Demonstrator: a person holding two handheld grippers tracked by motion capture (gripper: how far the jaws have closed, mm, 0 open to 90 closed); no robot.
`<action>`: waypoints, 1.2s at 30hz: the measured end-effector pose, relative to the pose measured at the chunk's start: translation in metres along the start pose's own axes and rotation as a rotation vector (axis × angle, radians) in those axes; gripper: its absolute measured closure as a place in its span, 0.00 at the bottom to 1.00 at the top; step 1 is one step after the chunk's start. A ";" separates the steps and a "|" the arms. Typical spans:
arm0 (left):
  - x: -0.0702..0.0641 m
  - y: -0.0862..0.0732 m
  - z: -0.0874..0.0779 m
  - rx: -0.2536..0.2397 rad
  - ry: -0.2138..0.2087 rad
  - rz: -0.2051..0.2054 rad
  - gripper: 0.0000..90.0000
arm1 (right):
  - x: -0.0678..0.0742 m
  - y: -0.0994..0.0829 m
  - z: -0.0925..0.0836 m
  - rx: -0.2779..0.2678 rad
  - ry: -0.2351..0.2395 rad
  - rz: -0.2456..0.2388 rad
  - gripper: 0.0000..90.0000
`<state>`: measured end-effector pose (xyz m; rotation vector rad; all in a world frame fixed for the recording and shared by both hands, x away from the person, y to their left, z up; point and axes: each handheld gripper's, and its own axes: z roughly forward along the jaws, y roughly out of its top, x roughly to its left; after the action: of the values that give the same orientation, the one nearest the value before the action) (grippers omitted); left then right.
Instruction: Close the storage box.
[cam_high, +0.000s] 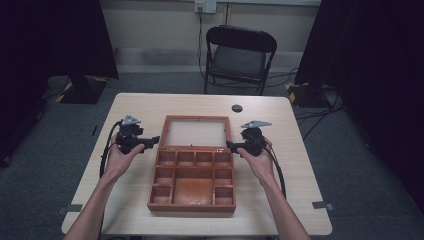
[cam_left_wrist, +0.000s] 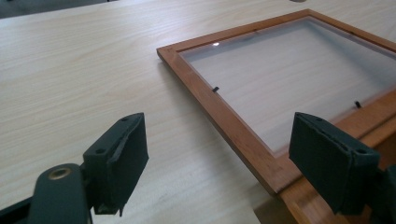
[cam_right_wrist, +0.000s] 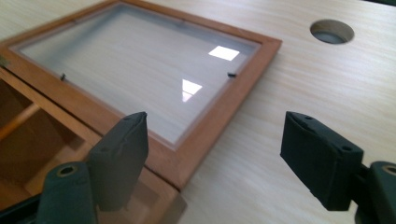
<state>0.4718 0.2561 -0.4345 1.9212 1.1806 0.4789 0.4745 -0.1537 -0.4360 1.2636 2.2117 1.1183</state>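
Note:
A wooden compartment box (cam_high: 192, 205) sits mid-table, its compartments empty. Its glass-paned lid (cam_high: 196, 118) lies flat on the table behind it. My left gripper (cam_high: 154, 140) is at the box's far left corner, open. In the left gripper view the gripper (cam_left_wrist: 217, 163) has its jaws wide apart, either side of the lid frame (cam_left_wrist: 219, 116) near the hinge edge, holding nothing. My right gripper (cam_high: 231, 145) is at the far right corner, also open. In the right gripper view that gripper (cam_right_wrist: 215, 163) straddles the lid frame's (cam_right_wrist: 205, 135) right edge, with the box (cam_right_wrist: 28, 130) at lower left.
The light wooden table (cam_high: 135, 105) has a round cable hole (cam_high: 237, 108) behind the lid, which also appears as the hole (cam_right_wrist: 332, 31) in the right gripper view. A black folding chair (cam_high: 240, 55) stands beyond the far edge. Bare tabletop flanks the box.

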 end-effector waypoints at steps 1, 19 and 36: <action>0.002 0.001 0.003 0.005 -0.001 -0.004 0.22 | 0.000 0.001 0.002 -0.006 0.006 0.000 0.25; -0.001 -0.002 0.056 0.104 -0.073 -0.113 0.23 | -0.007 -0.003 0.050 0.036 0.056 0.070 0.19; -0.005 0.000 0.063 0.117 -0.158 -0.120 0.25 | -0.009 -0.005 0.058 0.058 0.165 0.191 0.18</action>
<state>0.5116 0.2241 -0.4716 1.9343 1.2343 0.1936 0.5127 -0.1360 -0.4768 1.4823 2.2946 1.2797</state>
